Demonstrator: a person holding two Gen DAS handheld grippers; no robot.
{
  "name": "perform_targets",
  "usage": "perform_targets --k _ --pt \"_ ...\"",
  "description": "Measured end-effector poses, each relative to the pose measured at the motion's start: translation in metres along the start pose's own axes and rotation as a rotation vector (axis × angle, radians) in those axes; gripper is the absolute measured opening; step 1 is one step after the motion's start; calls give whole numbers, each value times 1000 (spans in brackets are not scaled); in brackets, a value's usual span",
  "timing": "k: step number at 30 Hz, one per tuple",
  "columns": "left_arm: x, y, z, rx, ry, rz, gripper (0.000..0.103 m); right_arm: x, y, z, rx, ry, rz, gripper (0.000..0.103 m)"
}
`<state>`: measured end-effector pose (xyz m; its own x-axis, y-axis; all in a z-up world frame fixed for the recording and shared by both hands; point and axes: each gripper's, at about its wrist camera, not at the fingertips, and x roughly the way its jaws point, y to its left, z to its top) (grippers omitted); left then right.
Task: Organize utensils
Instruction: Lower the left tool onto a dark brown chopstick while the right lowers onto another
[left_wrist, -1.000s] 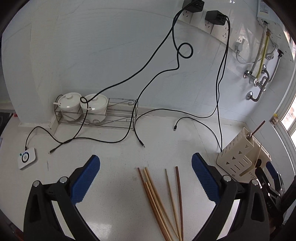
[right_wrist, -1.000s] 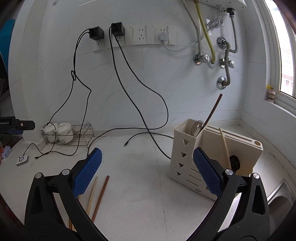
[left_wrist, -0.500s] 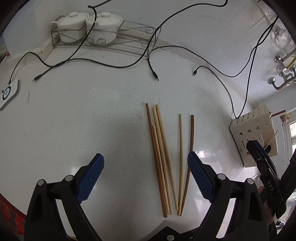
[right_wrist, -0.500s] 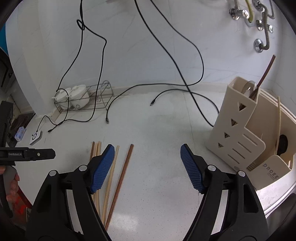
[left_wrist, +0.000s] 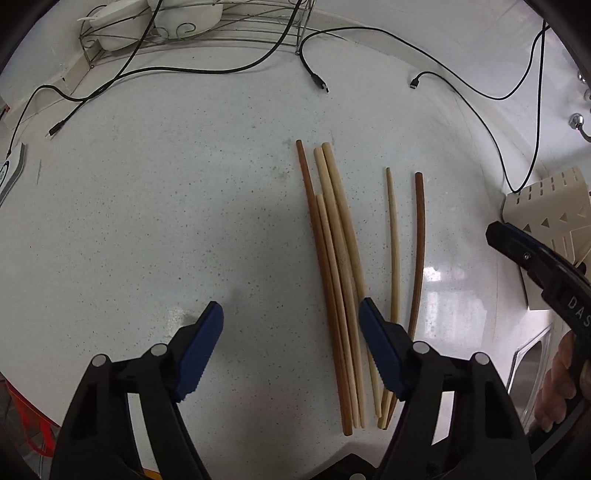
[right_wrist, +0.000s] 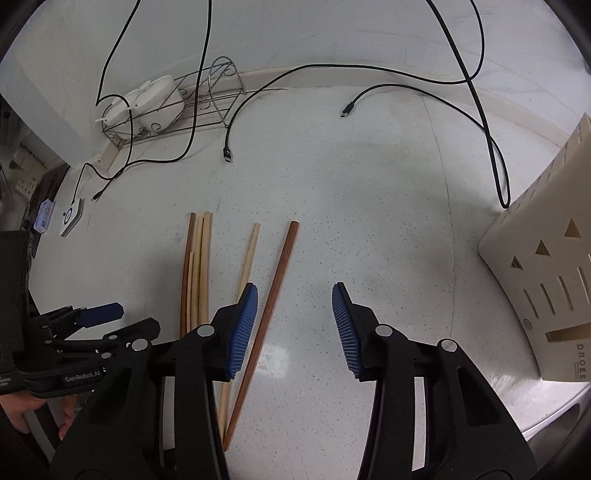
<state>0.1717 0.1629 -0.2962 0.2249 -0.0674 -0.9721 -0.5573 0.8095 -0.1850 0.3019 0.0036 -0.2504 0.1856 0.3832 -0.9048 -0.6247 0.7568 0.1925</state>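
Several wooden chopsticks lie on the white speckled counter: a tight bundle, a thin pale one and a dark brown one. My left gripper is open and empty, low over the counter, its right finger over the bundle's near end. My right gripper is open and empty; its left finger sits over the pale chopstick beside the dark one. The cream utensil holder stands at the right.
A wire rack with white lidded bowls stands at the back wall. Black cables with loose plugs trail across the counter. A small white device lies at far left. A sink edge is at right.
Both grippers have tilted down and dropped closer to the counter over the chopsticks. Both jaws have narrowed somewhat but stay open.
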Motion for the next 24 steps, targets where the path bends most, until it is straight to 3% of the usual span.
perform_targets --k 4,11,24 --pt "11 -4 3 -10 25 17 72 7 -4 6 19 34 25 31" --pt "26 -12 5 1 53 81 69 6 -10 11 18 19 28 31" --pt "39 -38 7 26 56 156 69 17 -17 8 46 67 30 31"
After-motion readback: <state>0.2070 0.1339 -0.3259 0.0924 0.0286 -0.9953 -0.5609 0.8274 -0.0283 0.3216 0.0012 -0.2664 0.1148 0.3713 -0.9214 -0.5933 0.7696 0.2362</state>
